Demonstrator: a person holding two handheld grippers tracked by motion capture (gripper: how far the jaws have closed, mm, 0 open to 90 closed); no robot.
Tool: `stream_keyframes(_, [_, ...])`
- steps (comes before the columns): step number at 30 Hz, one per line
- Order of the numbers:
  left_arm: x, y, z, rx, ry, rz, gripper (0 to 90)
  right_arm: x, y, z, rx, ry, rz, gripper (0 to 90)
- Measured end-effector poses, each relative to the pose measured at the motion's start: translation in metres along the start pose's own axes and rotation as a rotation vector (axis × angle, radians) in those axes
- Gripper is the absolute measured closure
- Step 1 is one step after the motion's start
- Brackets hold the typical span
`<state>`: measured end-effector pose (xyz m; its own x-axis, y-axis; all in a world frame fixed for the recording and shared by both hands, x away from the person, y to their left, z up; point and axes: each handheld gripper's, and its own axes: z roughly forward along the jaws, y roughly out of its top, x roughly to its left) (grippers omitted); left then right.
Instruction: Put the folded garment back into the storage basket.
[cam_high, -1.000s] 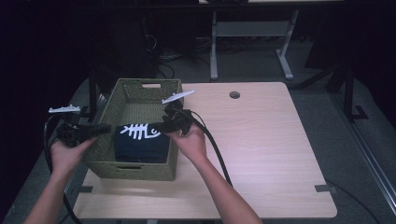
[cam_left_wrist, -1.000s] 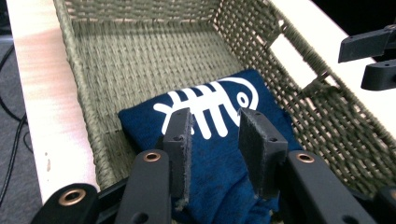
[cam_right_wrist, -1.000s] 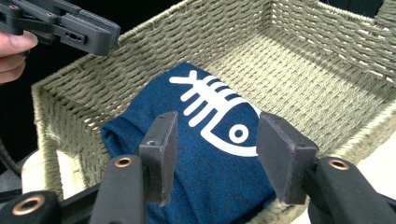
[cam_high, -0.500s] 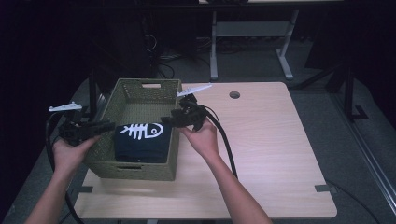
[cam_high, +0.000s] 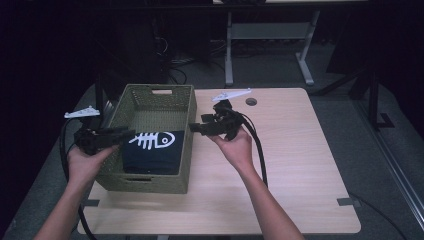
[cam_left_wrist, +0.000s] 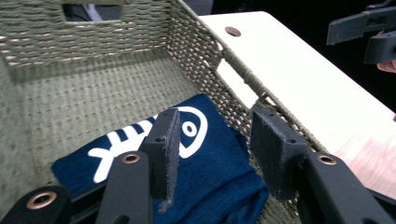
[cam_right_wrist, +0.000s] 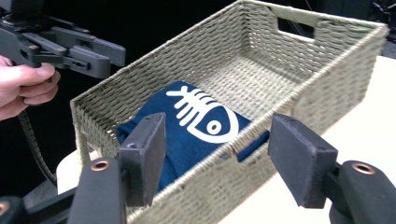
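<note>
A folded navy cloth with a white fish-skeleton print (cam_high: 151, 148) (cam_left_wrist: 205, 163) (cam_right_wrist: 198, 122) lies in the near half of a woven olive basket (cam_high: 150, 102) (cam_left_wrist: 93, 42) (cam_right_wrist: 289, 60) on the table's left. My left gripper (cam_high: 129, 134) (cam_left_wrist: 212, 154) is open and hovers over the basket's left rim, just above the cloth. My right gripper (cam_high: 194, 127) (cam_right_wrist: 219, 154) is open too, held outside the basket's right wall and pointing at it. Nothing is between either pair of jaws.
The light wooden table (cam_high: 300, 150) stretches out to the right of the basket, with a round cable hole (cam_high: 251, 101) near its far edge. A desk frame (cam_high: 270, 35) stands on the dark floor behind.
My right gripper has pulled back out of the basket, moving right over its wall. The left gripper has stayed at the left rim. The cloth lies unmoved.
</note>
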<state>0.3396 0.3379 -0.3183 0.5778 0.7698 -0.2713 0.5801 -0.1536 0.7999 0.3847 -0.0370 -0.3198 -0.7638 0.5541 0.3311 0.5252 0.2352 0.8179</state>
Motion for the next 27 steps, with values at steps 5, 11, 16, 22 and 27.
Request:
stream_keyframes(5, [-0.014,0.004,0.008,0.002,-0.014,0.028,49.1,-0.01,-0.007,-0.018,-0.016,-0.012,0.018,33.2])
stream_keyframes(11, [-0.027,0.006,0.015,-0.003,-0.035,0.042,45.7,-0.016,-0.013,-0.034,-0.032,-0.03,0.024,32.0])
stream_keyframes(16, [-0.036,0.008,0.021,-0.012,-0.051,0.052,41.8,-0.021,-0.018,-0.046,-0.041,-0.041,0.032,31.0])
stream_keyframes(22, [-0.048,0.012,0.029,-0.013,-0.06,0.073,38.9,-0.029,-0.025,-0.062,-0.05,-0.069,0.044,29.3])
stream_keyframes(27, [-0.056,0.014,0.037,-0.004,-0.07,0.082,36.2,-0.034,-0.03,-0.073,-0.053,-0.077,0.054,28.4])
